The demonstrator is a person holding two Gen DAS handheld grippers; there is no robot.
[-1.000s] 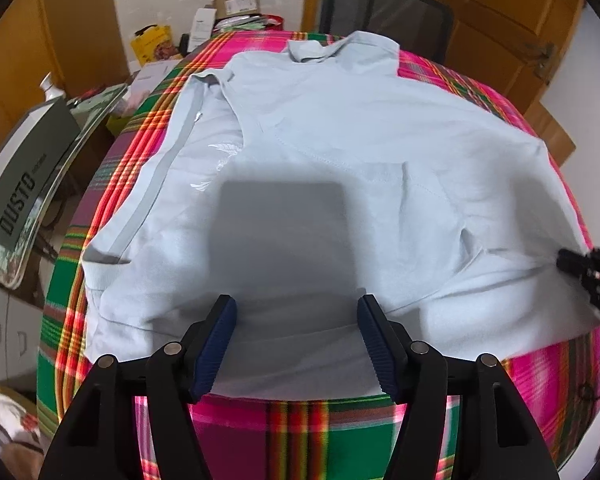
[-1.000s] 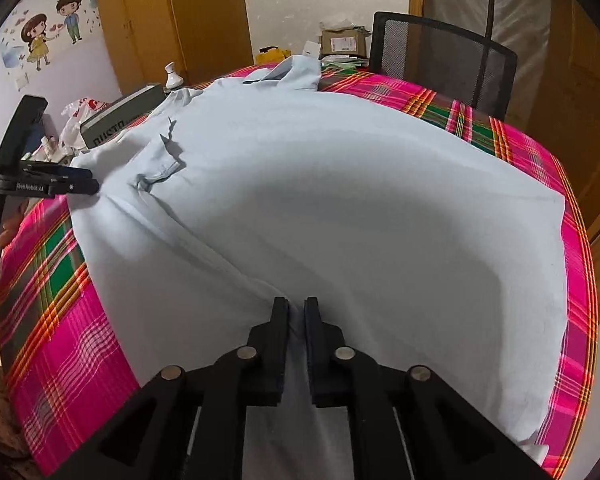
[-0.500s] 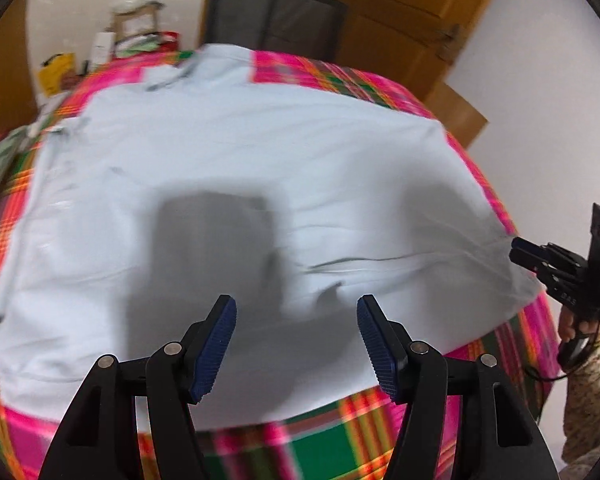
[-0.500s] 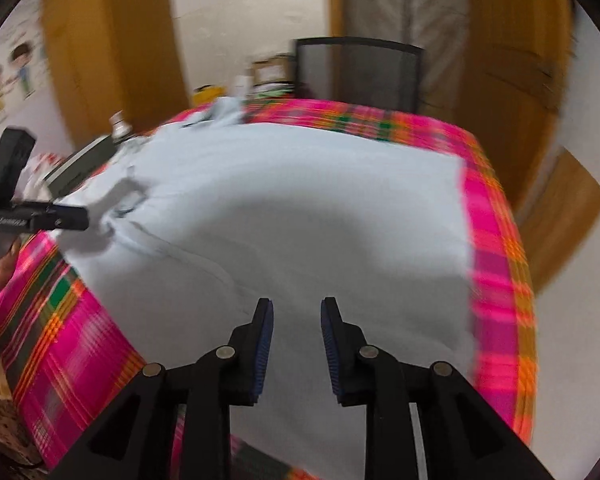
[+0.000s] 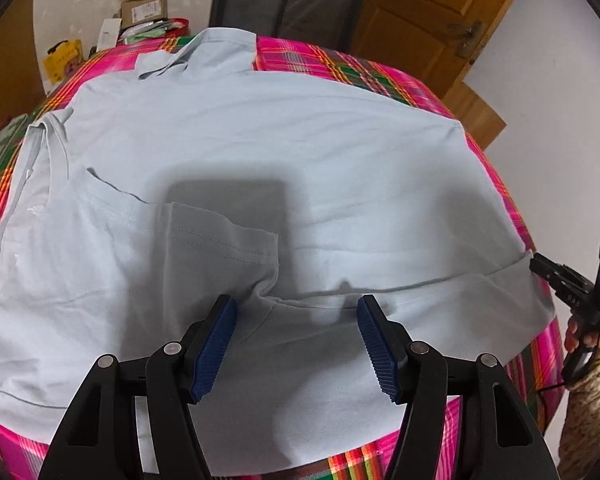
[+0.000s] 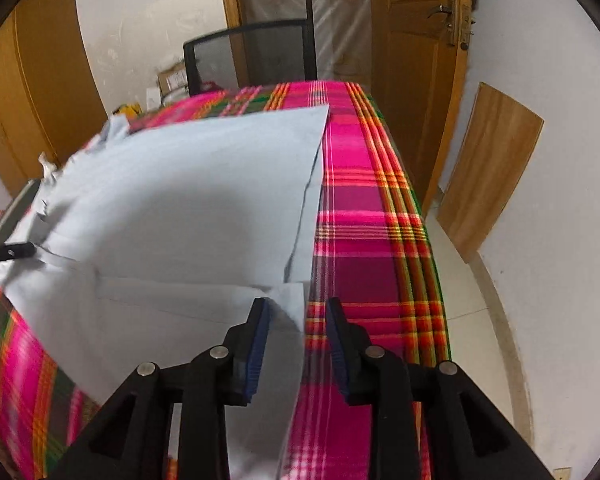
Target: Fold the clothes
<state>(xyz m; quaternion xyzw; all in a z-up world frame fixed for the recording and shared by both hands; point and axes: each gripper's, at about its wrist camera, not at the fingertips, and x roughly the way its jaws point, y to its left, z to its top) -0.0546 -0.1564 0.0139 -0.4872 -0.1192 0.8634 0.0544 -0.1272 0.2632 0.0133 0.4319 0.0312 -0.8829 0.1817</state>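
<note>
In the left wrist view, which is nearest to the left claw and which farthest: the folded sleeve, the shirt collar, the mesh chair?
From the left claw:
1. Folded sleeve, just ahead on the shirt.
2. Shirt collar, far edge, left of centre.
3. Mesh chair, behind the table.

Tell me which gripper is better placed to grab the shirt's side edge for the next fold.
Right. The right gripper, jaws opening, sits right at the shirt edge beside the bare plaid tablecloth. The left gripper hovers open over mid-fabric, away from any edge.

Bright overhead light, hard boxy shadow on cloth (fisheye-warped edges).
</note>
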